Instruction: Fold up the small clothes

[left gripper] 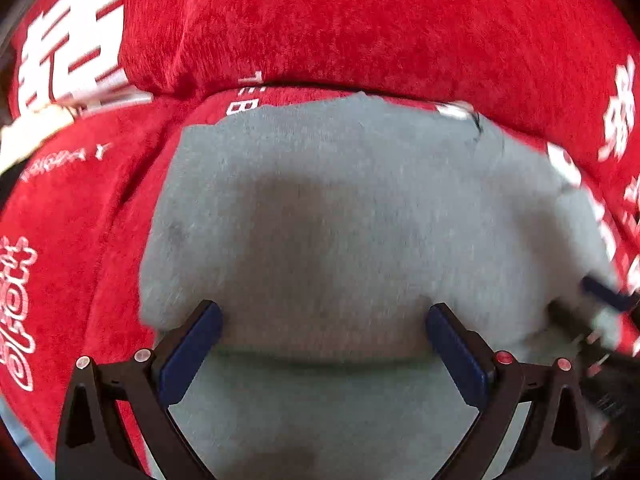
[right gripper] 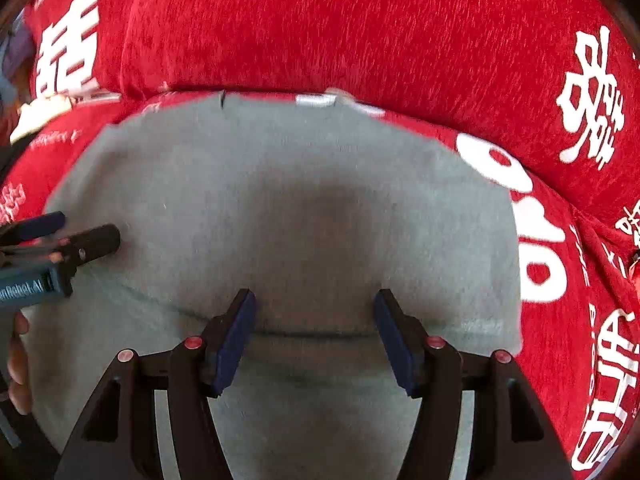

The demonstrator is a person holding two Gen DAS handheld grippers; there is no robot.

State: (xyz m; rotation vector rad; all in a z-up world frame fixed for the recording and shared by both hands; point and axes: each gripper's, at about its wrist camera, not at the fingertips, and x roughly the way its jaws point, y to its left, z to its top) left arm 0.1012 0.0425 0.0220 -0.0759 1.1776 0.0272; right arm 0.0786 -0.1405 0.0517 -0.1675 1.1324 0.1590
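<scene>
A grey knit garment [left gripper: 340, 208] lies spread flat on a red sofa seat; it also fills the right wrist view [right gripper: 280, 200]. A folded edge runs across just in front of the fingers in both views. My left gripper [left gripper: 324, 316] is open, its blue pads wide apart above the near part of the cloth. My right gripper [right gripper: 316, 304] is open above the same near edge, holding nothing. The left gripper shows at the left edge of the right wrist view [right gripper: 60, 248]; the right gripper shows blurred at the right edge of the left wrist view [left gripper: 600, 312].
The red sofa cover with white lettering [left gripper: 60, 240] surrounds the garment. A red back cushion [right gripper: 340, 28] rises directly behind it. A pale object [left gripper: 32, 136] lies at the far left on the seat.
</scene>
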